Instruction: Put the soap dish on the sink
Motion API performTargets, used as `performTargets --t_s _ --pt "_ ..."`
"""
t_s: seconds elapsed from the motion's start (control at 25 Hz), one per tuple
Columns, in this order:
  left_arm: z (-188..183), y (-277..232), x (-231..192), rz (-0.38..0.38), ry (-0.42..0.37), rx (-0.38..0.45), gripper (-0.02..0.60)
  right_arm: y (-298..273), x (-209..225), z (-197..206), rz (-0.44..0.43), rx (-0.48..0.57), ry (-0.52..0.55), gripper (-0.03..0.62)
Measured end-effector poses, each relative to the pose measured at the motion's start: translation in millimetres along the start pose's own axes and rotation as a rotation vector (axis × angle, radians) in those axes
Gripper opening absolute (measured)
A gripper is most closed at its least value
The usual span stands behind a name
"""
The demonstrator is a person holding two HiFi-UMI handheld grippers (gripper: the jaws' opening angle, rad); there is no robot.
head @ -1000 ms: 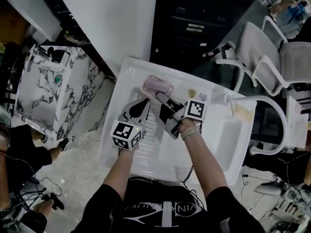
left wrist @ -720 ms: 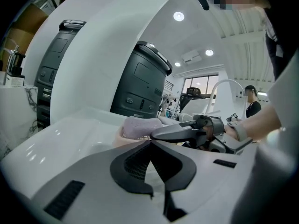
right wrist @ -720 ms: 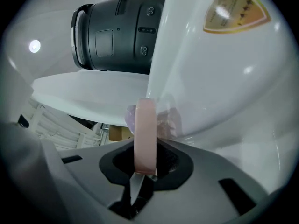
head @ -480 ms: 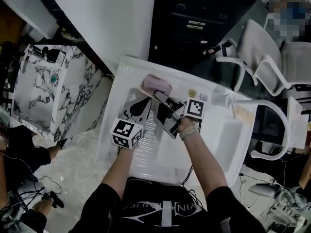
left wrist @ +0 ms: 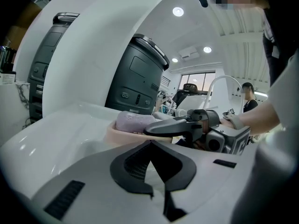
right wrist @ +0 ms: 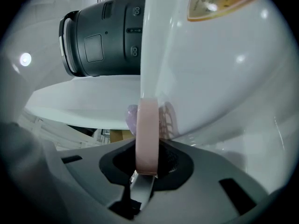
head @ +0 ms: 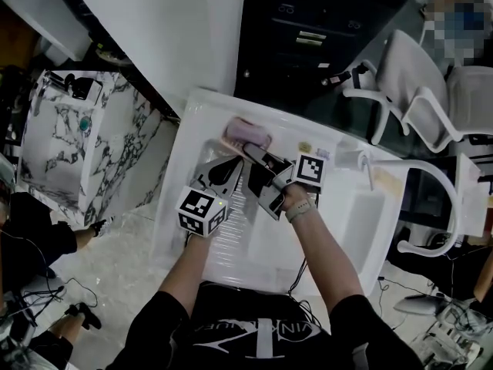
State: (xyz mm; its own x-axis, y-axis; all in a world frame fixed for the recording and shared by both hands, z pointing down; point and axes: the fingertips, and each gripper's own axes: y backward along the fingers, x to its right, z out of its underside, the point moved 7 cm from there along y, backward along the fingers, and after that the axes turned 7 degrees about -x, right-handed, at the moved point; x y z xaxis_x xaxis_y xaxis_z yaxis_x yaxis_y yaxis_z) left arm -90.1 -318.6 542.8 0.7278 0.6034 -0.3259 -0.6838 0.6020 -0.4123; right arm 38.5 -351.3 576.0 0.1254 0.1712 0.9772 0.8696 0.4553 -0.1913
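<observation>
A workshop floor surrounds a white sink (head: 176, 206), with a marbled cabinet (head: 85, 145) to its left, a dark cabinet (head: 308, 37) behind it and white chairs (head: 416, 91) to its right.

In the head view the pink soap dish (head: 232, 138), carrying a lilac soap (head: 250, 132), is at the sink's back ledge. My right gripper (head: 253, 154) reaches to its near edge and my left gripper (head: 223, 166) hovers just beside it. Over the last second almost nothing has shifted; the dish has crept only slightly along the ledge.

In the left gripper view my left jaws are closed on nothing. Beyond them the dish (left wrist: 122, 135) lies low against the white ledge, with the right jaws over its rim. I cannot tell whether it already bears its own weight.

In the right gripper view my right jaws clamp the dish rim (right wrist: 147, 134), which stands edge-on between them, with the sink's curved wall (right wrist: 224, 78) behind.

I judge that the carrying is done. What remains is to settle the dish flat, let go and draw back without dragging it.
</observation>
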Motion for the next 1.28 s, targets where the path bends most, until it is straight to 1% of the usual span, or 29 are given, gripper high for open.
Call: performTargets --t_s 0.16,0.28,0.44,0.6,0.84,0.92,1.0,1.28 --pt "-0.1 -0.7 -2.3 -0.003 0.018 0.013 0.014 -1.9 -1.2 0.4 0.002 -0.007 0.008 0.075" --pt "-1.7 -2.8 -1.8 0.000 0.030 0.026 0.015 -2.4 -2.4 0.2 0.003 -0.023 0.007 0.098" --pt "-0.4 -4.9 -0.9 0.004 0.032 0.021 0.015 -1.8 -2.4 0.5 0.005 -0.043 0.009 0.117" --pt "-0.6 -7.1 -1.1 0.007 0.033 0.017 0.015 -2.2 -3.0 2.1 0.018 -0.058 0.014 0.169" --pt "-0.6 -10.7 0.7 0.013 0.038 0.019 0.015 -1.0 -5.6 4.1 0.020 -0.059 0.018 0.210" --pt "-0.6 -12.1 0.7 0.010 0.044 0.013 0.015 -1.1 -6.2 5.3 0.027 -0.062 0.020 0.239" --pt "-0.9 -13.9 0.8 0.009 0.052 0.006 0.015 -0.2 -6.0 6.8 0.033 -0.064 0.024 0.254" --pt "-0.5 -15.7 -1.5 0.006 0.069 0.016 0.014 5.2 -0.3 8.7 0.050 -0.056 0.022 0.265"
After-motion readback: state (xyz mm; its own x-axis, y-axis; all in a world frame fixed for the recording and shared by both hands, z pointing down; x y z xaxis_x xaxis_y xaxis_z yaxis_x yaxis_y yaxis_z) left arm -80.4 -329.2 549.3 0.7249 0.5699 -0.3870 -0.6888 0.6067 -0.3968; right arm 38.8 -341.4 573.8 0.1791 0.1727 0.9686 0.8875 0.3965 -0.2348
